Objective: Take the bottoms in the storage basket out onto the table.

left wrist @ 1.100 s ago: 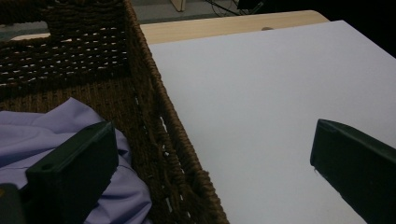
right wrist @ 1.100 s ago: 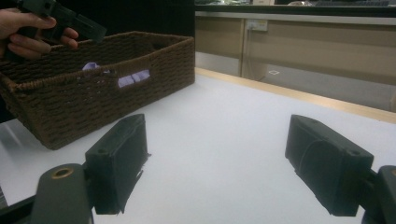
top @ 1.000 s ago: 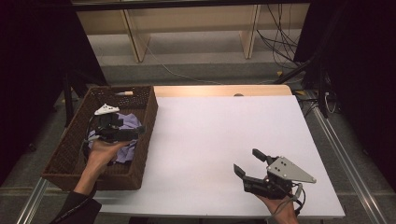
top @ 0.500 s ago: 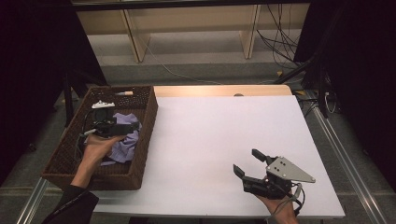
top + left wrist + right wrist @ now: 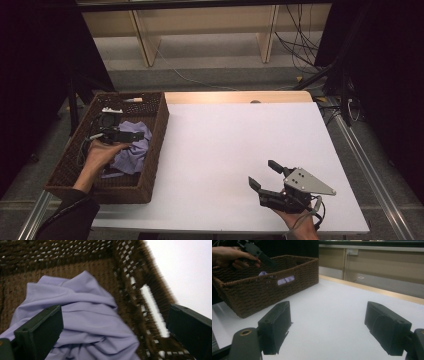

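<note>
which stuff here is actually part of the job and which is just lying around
In the job:
- lilac cloth, bunched in the basket
- wicker basket holding it
- left gripper, jaws open over the cloth

Just lying about:
- right gripper, open, idle above the white table
- small white item at the basket's far end
- cables on the floor beyond

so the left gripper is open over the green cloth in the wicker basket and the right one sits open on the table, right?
One slip: the cloth is pale purple, not green, as the left gripper view shows. The rest holds: the left gripper is open above it inside the wicker basket, and the right gripper is open low over the white table.
</note>
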Demonstrator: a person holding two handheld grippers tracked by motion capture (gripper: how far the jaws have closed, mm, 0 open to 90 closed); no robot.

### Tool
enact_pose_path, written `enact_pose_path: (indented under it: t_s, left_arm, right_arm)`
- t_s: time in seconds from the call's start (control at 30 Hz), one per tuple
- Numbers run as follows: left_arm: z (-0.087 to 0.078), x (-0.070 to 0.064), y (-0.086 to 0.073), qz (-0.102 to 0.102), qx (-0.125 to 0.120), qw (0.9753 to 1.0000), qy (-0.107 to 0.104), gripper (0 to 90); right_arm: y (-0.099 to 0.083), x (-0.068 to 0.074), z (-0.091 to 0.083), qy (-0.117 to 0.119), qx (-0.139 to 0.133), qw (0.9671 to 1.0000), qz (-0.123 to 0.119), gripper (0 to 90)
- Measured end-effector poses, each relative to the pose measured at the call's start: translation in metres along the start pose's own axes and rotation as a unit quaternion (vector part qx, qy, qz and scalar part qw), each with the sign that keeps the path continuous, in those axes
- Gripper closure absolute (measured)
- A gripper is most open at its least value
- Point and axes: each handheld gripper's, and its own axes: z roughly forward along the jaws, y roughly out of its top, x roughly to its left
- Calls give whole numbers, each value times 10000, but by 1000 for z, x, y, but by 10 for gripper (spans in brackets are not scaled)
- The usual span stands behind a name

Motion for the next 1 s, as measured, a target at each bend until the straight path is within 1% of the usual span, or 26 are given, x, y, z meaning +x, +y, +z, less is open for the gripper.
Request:
enact_pose_path:
  t_s: [0.13,0.27,0.33,0.37,0.4,0.53,0.73,0.8,0.93,1.0]
  left_arm:
    - [6,8,2,-8,161,9998,89,8]
    - [12,13,4,-81,288,9995,84,8]
    - [15,15,3,-85,363,9993,82,8]
    - [18,15,3,-76,468,9989,54,8]
    - [20,15,2,-55,534,9985,70,8]
    - [28,18,3,-92,667,9977,112,8]
    - [39,22,4,-60,952,9953,188,8]
    - [42,22,2,-59,999,9948,190,8]
    - [46,25,2,-124,1097,9937,195,8]
    - [48,26,2,-116,1137,9933,199,8]
  right_arm:
    - [-1,0,1,8,18,10000,4,220]
    - [-1,0,1,12,14,10000,3,221]
    - [-1,0,1,23,19,10000,-2,221]
    - [-1,0,1,23,19,10000,-2,221]
    - [0,0,1,31,24,10000,1,222]
    - [-1,0,2,35,46,10000,2,222]
    - [-1,0,2,45,49,10000,2,222]
    - [-1,-1,2,51,53,10000,2,223]
    - [-1,0,2,59,55,10000,0,225]
    - [-1,0,2,60,53,10000,-4,225]
